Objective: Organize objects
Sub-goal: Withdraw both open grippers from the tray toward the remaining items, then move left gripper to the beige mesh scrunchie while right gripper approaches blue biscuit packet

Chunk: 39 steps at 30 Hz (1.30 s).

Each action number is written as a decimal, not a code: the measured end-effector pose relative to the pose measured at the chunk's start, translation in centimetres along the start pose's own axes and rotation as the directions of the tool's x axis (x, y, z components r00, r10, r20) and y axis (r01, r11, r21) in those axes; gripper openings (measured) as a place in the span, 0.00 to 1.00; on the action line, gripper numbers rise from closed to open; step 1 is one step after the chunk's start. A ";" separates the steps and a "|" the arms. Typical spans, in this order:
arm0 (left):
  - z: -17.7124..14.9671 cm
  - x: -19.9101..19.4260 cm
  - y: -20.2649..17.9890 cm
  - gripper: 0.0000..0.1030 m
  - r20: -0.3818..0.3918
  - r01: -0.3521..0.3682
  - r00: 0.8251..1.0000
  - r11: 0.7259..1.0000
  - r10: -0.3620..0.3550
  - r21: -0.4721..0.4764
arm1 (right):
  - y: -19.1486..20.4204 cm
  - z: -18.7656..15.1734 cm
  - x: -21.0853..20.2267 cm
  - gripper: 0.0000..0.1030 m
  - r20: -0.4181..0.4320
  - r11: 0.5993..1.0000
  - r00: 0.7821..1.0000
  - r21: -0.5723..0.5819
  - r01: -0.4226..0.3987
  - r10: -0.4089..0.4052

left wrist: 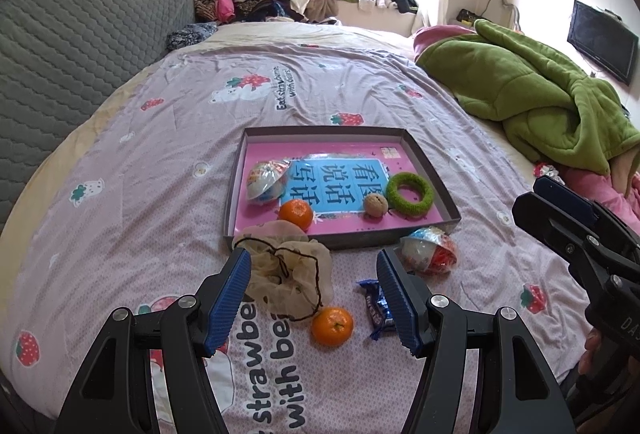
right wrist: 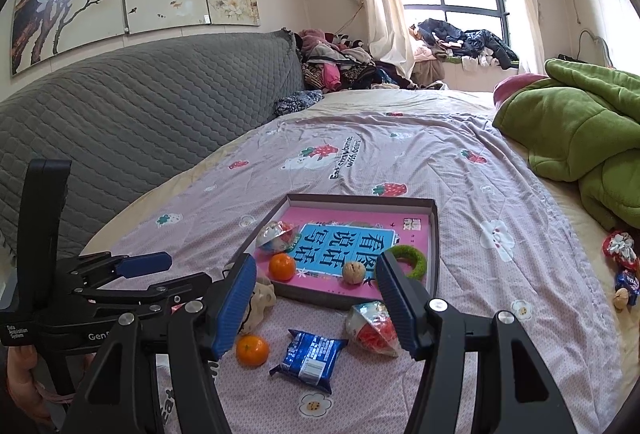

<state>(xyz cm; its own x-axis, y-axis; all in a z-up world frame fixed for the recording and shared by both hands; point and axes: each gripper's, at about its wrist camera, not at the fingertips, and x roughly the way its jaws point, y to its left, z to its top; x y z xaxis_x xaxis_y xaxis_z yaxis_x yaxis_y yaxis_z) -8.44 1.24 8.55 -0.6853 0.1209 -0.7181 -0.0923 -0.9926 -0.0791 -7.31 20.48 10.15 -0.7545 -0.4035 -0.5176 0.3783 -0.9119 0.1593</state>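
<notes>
A: Where do things stand on the bed (left wrist: 120,153)?

B: The tray (left wrist: 434,169) lies flat on the quilt and already carries a tangerine (left wrist: 296,213), a walnut (left wrist: 376,205), a green ring (left wrist: 410,193) and a foil-wrapped ball (left wrist: 266,181). Loose in front of it, on the near side: a mesh pouch (left wrist: 292,274) touching the tray's near wall, a second tangerine (right wrist: 252,350), a blue snack packet (right wrist: 310,356) and another foil ball (right wrist: 374,328).

A: And the grippers?

B: The left gripper (left wrist: 314,294) hangs released, nothing between its pads, above the pouch and the loose tangerine. The right gripper (right wrist: 316,304) is likewise released and empty, over the packet and foil ball.

A: How will the loose tangerine handle?

B: Light, round and firm-skinned, I'd judge, but it could roll on the soft quilt. Close across its widest part, gently, so the skin isn't bruised.

A: The packet?

B: Probably slick and crinkly, with breakable contents. Pinch it across the short width rather than the crimped end.

A: The pouch?

B: Limp mesh; it will sag. Taking a bunched fold near its dark drawstring (left wrist: 304,266) looks safest.
</notes>
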 end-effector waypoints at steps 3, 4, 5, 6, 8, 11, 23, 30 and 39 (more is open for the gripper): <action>-0.3 0.0 0.1 0.65 -0.003 -0.002 1.000 1.000 0.002 -0.001 | 0.3 -0.5 0.1 0.60 -0.008 1.000 1.000 -0.001 -0.003 0.003; -0.4 0.1 0.2 0.65 -0.006 0.000 1.000 1.000 0.000 -0.002 | 0.4 -0.6 0.1 0.60 -0.011 1.000 1.000 -0.002 -0.005 0.005; -0.5 0.1 0.3 0.65 -0.009 0.000 1.000 1.000 0.000 -0.004 | 0.5 -0.8 0.2 0.60 -0.017 1.000 1.000 -0.003 -0.005 0.005; -0.6 0.1 0.3 0.65 -0.011 -0.002 1.000 1.000 0.002 -0.004 | 0.6 -1.0 0.3 0.60 -0.022 1.000 1.000 -0.003 -0.006 0.006; -0.7 0.2 0.5 0.65 -0.012 -0.006 1.000 1.000 0.006 -0.005 | 0.8 -1.3 0.4 0.60 -0.030 1.000 1.000 -0.007 -0.007 0.006; -0.9 0.2 0.7 0.65 -0.014 -0.006 1.000 1.000 0.006 -0.008 | 1.1 -1.8 0.6 0.60 -0.042 1.000 0.999 -0.007 -0.007 0.007; -2.1 1.3 1.8 0.65 -0.042 -0.005 0.999 1.000 0.004 -0.029 | 1.9 -4.0 1.9 0.60 -0.101 1.000 0.995 -0.011 -0.002 0.000; -2.9 2.2 2.3 0.65 -0.074 0.005 0.997 0.999 -0.008 -0.045 | 2.0 -4.6 2.3 0.60 -0.120 1.000 0.993 -0.008 0.003 -0.004; -3.6 2.9 2.7 0.65 -0.096 0.005 0.995 0.999 -0.009 -0.049 | 2.0 -5.5 3.0 0.60 -0.150 1.000 0.989 -0.004 0.012 -0.013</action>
<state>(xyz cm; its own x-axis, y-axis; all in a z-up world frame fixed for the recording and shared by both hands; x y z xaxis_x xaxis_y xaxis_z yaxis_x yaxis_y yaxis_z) -8.05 -1.08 3.80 -0.6119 0.1286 -0.7804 -0.0603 -0.9914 -0.1160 -5.83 17.86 4.31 -0.6701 -0.3760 -0.6400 0.3715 -0.9163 0.1494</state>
